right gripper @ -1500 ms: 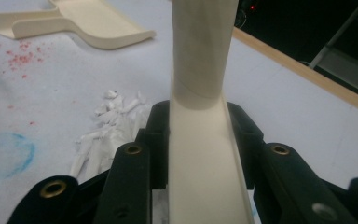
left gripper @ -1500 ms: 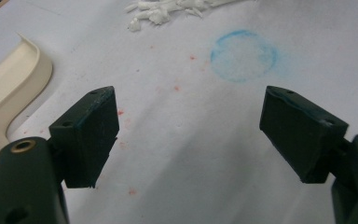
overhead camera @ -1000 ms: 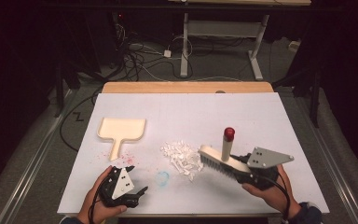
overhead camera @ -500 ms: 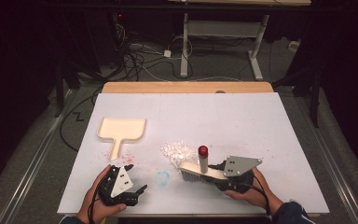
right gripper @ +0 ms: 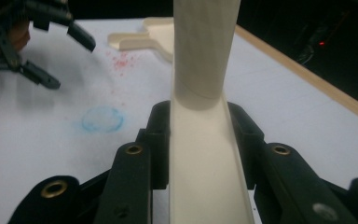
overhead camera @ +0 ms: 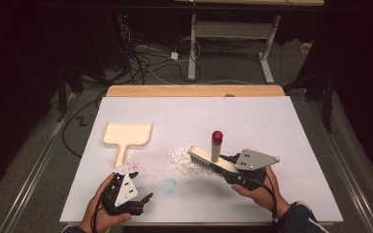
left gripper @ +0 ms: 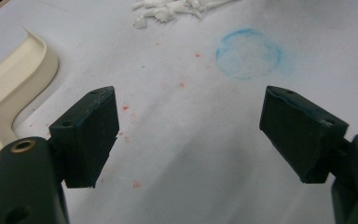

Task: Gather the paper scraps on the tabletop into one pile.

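Observation:
A cream brush (overhead camera: 205, 156) with an upright handle and a red knob (overhead camera: 217, 136) is clamped in my right gripper (overhead camera: 229, 168), which is shut on its back. In the right gripper view the brush back (right gripper: 206, 158) runs between the two jaws, and the handle (right gripper: 206, 46) rises in front. The bristles rest against the right side of a pile of white scraps (overhead camera: 178, 158). A cream dustpan (overhead camera: 126, 135) lies to the left, handle toward me. My left gripper (overhead camera: 135, 190) is held near the front edge, open with nothing in it (left gripper: 191, 133).
A blue chalk ring (overhead camera: 169, 185) and red specks (overhead camera: 132, 162) mark the white sheet between the grippers. A wooden table edge (overhead camera: 194, 91) runs along the far side. Cables and a desk frame lie on the dark floor beyond.
My right gripper has carried the brush leftwards up to the scrap pile. The left hand and the dustpan have stayed in place.

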`<state>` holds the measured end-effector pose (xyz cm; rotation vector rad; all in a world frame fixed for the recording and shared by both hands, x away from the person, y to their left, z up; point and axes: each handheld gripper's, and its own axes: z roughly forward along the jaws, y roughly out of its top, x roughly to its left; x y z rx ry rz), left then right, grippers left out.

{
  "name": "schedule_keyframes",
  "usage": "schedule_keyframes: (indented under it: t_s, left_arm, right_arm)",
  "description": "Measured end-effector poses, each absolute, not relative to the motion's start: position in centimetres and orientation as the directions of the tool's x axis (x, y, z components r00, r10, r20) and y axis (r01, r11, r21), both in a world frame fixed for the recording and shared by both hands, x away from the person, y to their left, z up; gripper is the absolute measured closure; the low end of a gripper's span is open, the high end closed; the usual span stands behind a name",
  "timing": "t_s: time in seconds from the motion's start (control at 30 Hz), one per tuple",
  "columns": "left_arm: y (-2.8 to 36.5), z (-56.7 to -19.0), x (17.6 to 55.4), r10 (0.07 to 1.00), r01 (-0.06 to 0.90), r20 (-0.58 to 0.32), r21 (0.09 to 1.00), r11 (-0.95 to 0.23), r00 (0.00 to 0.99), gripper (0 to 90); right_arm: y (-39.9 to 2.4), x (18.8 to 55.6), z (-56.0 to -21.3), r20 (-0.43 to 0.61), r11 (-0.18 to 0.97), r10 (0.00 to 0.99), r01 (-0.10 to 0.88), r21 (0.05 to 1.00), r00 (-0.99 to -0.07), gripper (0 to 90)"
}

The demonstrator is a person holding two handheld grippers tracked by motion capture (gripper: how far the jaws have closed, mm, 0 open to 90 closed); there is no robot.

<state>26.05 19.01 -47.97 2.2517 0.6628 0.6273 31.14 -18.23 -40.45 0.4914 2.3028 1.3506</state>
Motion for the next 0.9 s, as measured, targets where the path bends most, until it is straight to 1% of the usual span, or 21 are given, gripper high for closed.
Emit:
schedule_keyframes:
  t_s: [0.1,0.23,0.33,0.53,0.57,0.67,0.8,0.9]
  left_arm:
    - [18.9,-47.9,26.0,0.610,0.271,0.247,0.729,-0.629,0.753,18.5]
    - [18.9,-47.8,26.0,0.611,0.269,0.245,0.733,-0.625,0.753,18.5]
    - [18.9,-47.9,26.1,0.608,0.269,0.243,0.730,-0.628,0.756,18.5]
    - [18.7,-47.9,26.2,0.602,0.266,0.242,0.730,-0.629,0.761,18.6]
    - [18.7,-47.9,26.2,0.603,0.266,0.241,0.731,-0.629,0.761,18.7]
    - [18.7,-47.9,26.2,0.599,0.258,0.252,0.729,-0.634,0.760,18.8]
    - [18.6,-47.9,26.2,0.597,0.257,0.249,0.731,-0.632,0.763,18.8]
    - [18.6,-47.9,26.2,0.596,0.256,0.248,0.731,-0.633,0.764,18.8]
  right_arm:
    - [-18.6,30.6,-40.1,-0.161,0.438,0.564,0.128,0.890,-0.810,68.0]
    - [-18.8,30.7,-40.7,-0.176,0.418,0.687,0.185,0.889,-0.705,68.0]
    - [-19.0,31.5,-41.6,-0.144,0.384,0.751,0.249,0.889,-0.644,68.0]
    - [-18.1,33.5,-44.5,-0.196,0.386,0.840,0.305,0.871,-0.505,68.1]
    - [-17.8,33.6,-44.8,-0.173,0.359,0.852,0.309,0.881,-0.494,68.0]
    - [-16.4,33.6,-45.1,-0.163,0.339,0.862,0.308,0.889,-0.480,68.0]
    - [-13.9,33.3,-46.2,-0.208,0.363,0.857,0.265,0.894,-0.472,67.6]
    - [-12.3,33.3,-46.3,-0.177,0.336,0.861,0.270,0.902,-0.476,67.7]
